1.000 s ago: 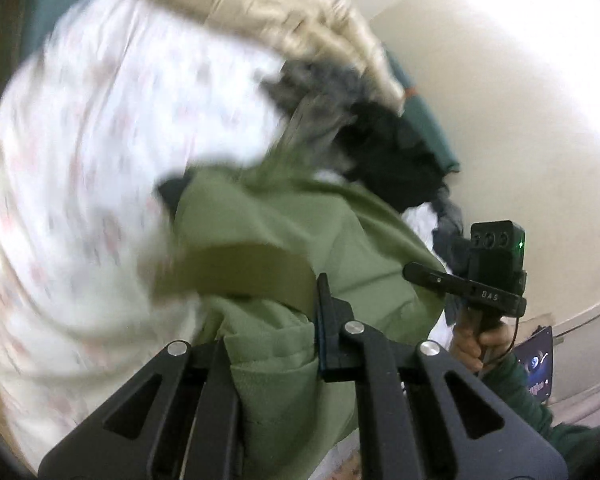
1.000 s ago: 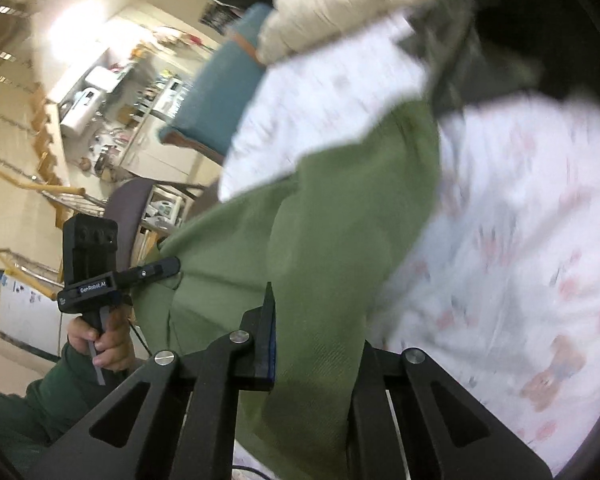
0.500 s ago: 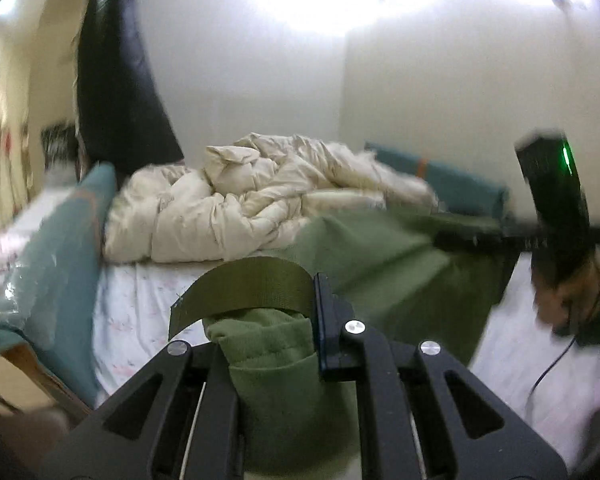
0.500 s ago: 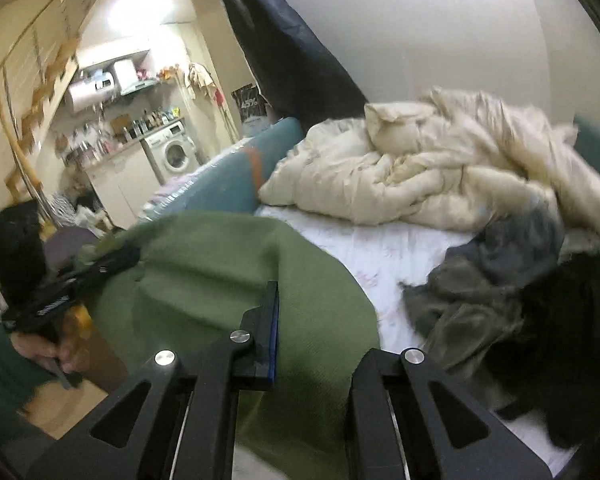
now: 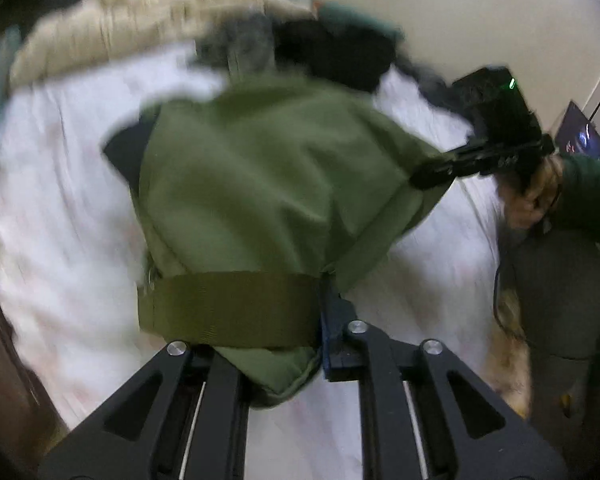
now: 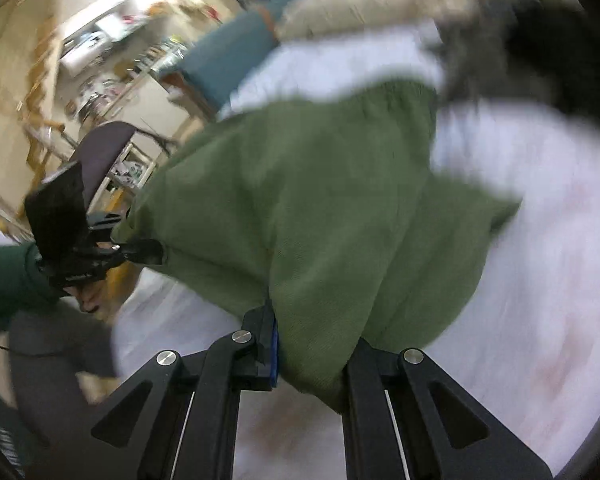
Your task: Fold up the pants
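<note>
The green pants [image 5: 260, 184] hang spread between the 2 grippers above the white bed sheet [image 5: 60, 208], their far part draping toward the heap of dark clothes [image 5: 340, 56] near the bed's far edge. The left gripper [image 5: 276, 344] pinches the waistband, though its jaws have just been easing apart slightly; the right gripper [image 6: 312, 352] is pinched shut on a bunched edge. The fabric looks thick, soft and floppy — likely to sag and slide, so hold at waistband corners and hems.
</note>
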The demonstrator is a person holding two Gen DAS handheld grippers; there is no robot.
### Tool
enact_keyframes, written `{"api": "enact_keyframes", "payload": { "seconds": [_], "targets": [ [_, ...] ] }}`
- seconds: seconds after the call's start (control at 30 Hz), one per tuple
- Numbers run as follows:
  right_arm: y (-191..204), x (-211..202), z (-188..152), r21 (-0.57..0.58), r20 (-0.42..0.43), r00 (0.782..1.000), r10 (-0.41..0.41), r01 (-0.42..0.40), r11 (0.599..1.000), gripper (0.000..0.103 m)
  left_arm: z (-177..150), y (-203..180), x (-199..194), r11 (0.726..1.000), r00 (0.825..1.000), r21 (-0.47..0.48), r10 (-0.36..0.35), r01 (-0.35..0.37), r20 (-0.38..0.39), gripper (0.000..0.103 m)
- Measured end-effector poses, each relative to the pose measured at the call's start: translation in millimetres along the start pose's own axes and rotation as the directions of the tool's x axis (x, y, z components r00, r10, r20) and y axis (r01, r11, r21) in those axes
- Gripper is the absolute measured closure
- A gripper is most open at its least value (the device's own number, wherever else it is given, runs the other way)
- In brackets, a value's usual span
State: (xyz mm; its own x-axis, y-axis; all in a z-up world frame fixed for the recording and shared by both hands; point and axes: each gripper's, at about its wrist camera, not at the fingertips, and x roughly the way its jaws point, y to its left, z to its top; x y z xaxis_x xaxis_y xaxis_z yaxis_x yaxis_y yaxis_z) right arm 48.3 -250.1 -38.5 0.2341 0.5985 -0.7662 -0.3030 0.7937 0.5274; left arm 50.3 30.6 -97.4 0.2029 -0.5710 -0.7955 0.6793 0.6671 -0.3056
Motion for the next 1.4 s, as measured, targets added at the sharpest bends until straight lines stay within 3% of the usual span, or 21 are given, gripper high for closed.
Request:
{"api": "enact_keyframes", "payload": {
  "seconds": [0.1, 0.17, 0.33, 0.47, 0.5, 0.53, 0.57, 0.63, 0.7, 0.73, 0.8, 0.87, 0.9, 0.93, 0.97, 1.0, 1.03, 1.13, 1.2, 1.33, 1.4],
  "targets": [
    [3, 7, -38, 0.120, -0.153, 0.988, -0.011, 0.030, 0.992, 0.090, -33, -24, 24, 0.999, 0.972, 0.032, -0.024, 0.033, -0.235, 0.083],
    [5, 8, -55, 0.140, -0.212, 0.977, -0.013, 0.043, 0.989, 0.083, -44, -32, 26, 1.000, 0.955, 0.027, 0.013, -0.005, -0.296, 0.079],
    [12, -13, -65, 0.218, -0.284, 0.959, 0.015, 0.050, 0.975, 0.073, -28, -35, -11, 0.978, 0.956, -0.205, -0.106, 0.050, -0.274, 0.063],
    [20, -46, -56, 0.200, -0.264, 0.964, 0.024, 0.030, 0.979, 0.063, -14, -51, -33, 0.969, 0.957, -0.237, -0.131, 0.068, -0.260, 0.052],
    [20, -51, -59, 0.209, -0.266, 0.963, 0.036, 0.021, 0.978, 0.063, -17, -57, -32, 0.973, 0.949, -0.227, -0.114, 0.047, -0.292, 0.040],
    [16, -55, -62, 0.234, -0.275, 0.960, 0.053, 0.013, 0.972, 0.060, -23, -62, -27, 0.977, 0.930, -0.211, -0.058, -0.021, -0.362, 0.010],
    [9, -57, -69, 0.271, -0.294, 0.955, 0.042, 0.041, 0.962, 0.057, -30, -64, -22, 0.978, 0.908, -0.201, -0.028, -0.063, -0.418, 0.001],
    [-4, -54, -82, 0.324, -0.347, 0.938, 0.000, 0.120, 0.938, 0.056, -47, -64, -11, 0.977, 0.869, -0.208, -0.058, -0.053, -0.491, 0.001],
    [-17, -47, -98, 0.377, -0.421, 0.907, 0.003, 0.172, 0.910, 0.056, -54, -60, -6, 0.971, 0.853, -0.218, -0.030, -0.100, -0.521, 0.003],
    [-18, -47, -102, 0.393, -0.435, 0.900, 0.007, 0.183, 0.901, 0.056, -53, -56, -10, 0.965, 0.861, -0.234, -0.018, -0.119, -0.509, 0.003],
    [-12, -55, -105, 0.403, -0.430, 0.903, 0.010, 0.182, 0.897, 0.056, -40, -52, -27, 0.948, 0.911, -0.291, -0.001, -0.131, -0.412, 0.003],
    [-8, -69, -99, 0.400, -0.381, 0.925, 0.018, 0.147, 0.904, 0.054, -23, -51, -46, 0.923, 0.959, -0.369, -0.003, -0.107, -0.285, 0.003],
    [-6, -78, -94, 0.403, -0.332, 0.943, 0.012, 0.131, 0.906, 0.052, -17, -49, -51, 0.911, 0.973, -0.400, 0.003, -0.098, -0.232, 0.003],
    [-6, -85, -95, 0.408, -0.292, 0.956, 0.000, 0.125, 0.904, 0.035, -10, -48, -55, 0.894, 0.985, -0.438, 0.019, -0.092, -0.169, 0.003],
    [-8, -100, -91, 0.411, -0.214, 0.976, -0.050, 0.137, 0.901, 0.007, -9, -47, -56, 0.881, 0.992, -0.467, 0.025, -0.079, -0.122, 0.003],
    [-8, -110, -90, 0.409, -0.157, 0.984, -0.087, 0.145, 0.901, 0.000, -8, -49, -55, 0.865, 0.996, -0.497, 0.039, -0.073, -0.079, 0.003],
    [-10, -123, -90, 0.403, -0.099, 0.982, -0.158, 0.185, 0.896, 0.000, -9, -48, -53, 0.834, 0.998, -0.547, 0.063, -0.070, -0.032, 0.003],
    [-20, -143, -101, 0.425, -0.079, 0.962, -0.262, 0.270, 0.864, 0.000, -11, -40, -43, 0.742, 0.997, -0.669, 0.069, -0.032, 0.028, 0.003],
    [-13, -153, -91, 0.391, -0.027, 0.955, -0.294, 0.281, 0.877, 0.000, -16, -40, -36, 0.712, 0.997, -0.702, 0.071, -0.025, 0.036, 0.003],
    [-20, -147, -78, 0.376, -0.010, 0.959, -0.282, 0.265, 0.888, 0.001, -23, -55, -26, 0.735, 0.996, -0.673, 0.089, -0.080, -0.022, 0.007],
    [-26, -123, -72, 0.391, -0.041, 0.967, -0.250, 0.246, 0.887, 0.017, -28, -62, -17, 0.748, 0.993, -0.654, 0.109, -0.113, -0.046, 0.016]
  ]
}}
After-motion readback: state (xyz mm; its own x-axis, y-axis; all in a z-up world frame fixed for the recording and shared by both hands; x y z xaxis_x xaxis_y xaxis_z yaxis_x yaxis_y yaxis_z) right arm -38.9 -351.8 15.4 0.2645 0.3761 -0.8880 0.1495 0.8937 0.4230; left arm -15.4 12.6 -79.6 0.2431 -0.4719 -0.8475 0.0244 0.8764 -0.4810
